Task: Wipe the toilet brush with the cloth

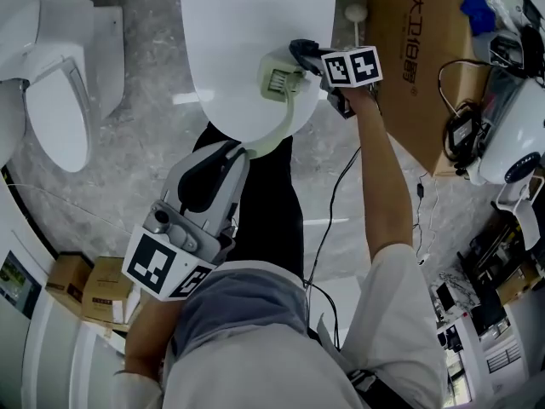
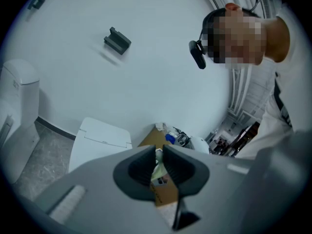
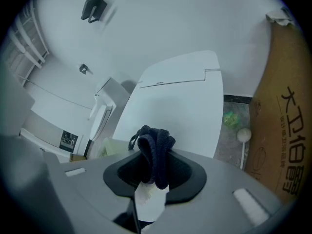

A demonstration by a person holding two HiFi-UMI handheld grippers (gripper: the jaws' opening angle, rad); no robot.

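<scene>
A pale green toilet brush hangs over the closed white toilet lid. Its curved handle runs down to my left gripper, which is shut on the handle's end. In the left gripper view the green handle shows pinched between the jaws. My right gripper is shut on a dark blue cloth, and holds it right beside the brush head. In the head view the cloth shows as a dark lump touching the head's right side. A bit of the brush shows left of the right jaws.
A tall cardboard box stands right of the toilet, with a white ball-ended stick beside it. A second toilet is at the left. Cables and white equipment crowd the right. Small boxes sit at lower left.
</scene>
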